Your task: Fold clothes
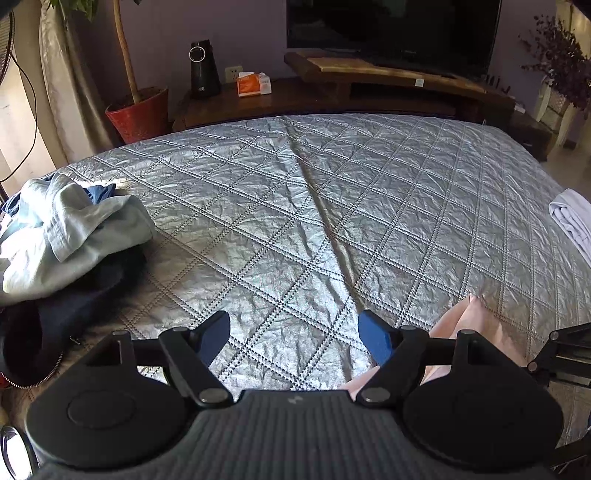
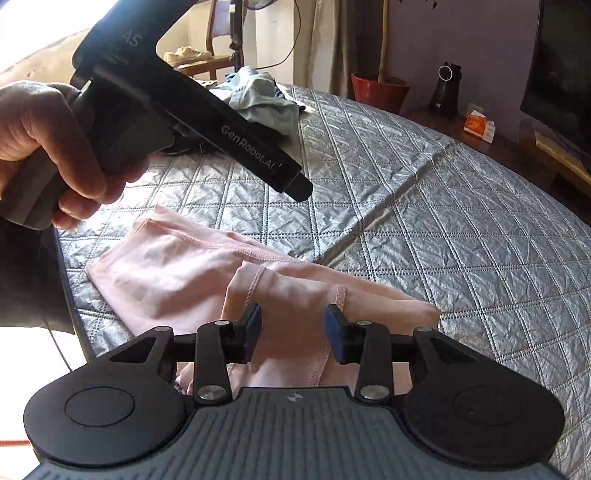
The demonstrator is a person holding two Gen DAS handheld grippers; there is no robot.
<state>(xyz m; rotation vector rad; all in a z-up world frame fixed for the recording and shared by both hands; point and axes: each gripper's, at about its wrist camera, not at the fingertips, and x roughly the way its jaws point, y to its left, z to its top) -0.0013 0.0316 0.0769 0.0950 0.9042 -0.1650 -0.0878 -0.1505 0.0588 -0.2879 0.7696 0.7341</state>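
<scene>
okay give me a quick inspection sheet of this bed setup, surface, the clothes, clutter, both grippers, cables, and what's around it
Surface: bed with silver quilted bedspread, a crease running down its middle.
Job's things: pink garment lying partly folded at the near edge; unfolded clothes pile, light blue over dark items, on the left side; folded white garment at the right edge.
Clutter: nothing seen on the bed beyond the clothes.
Grippers: left gripper open, above bare bedspread; right gripper open, over the pink garment, gripping nothing.
Cables: black cable hanging by the curtain at left.
Surroundings: red plant pot, black speaker, orange tissue box, television on a wooden stand.
</scene>
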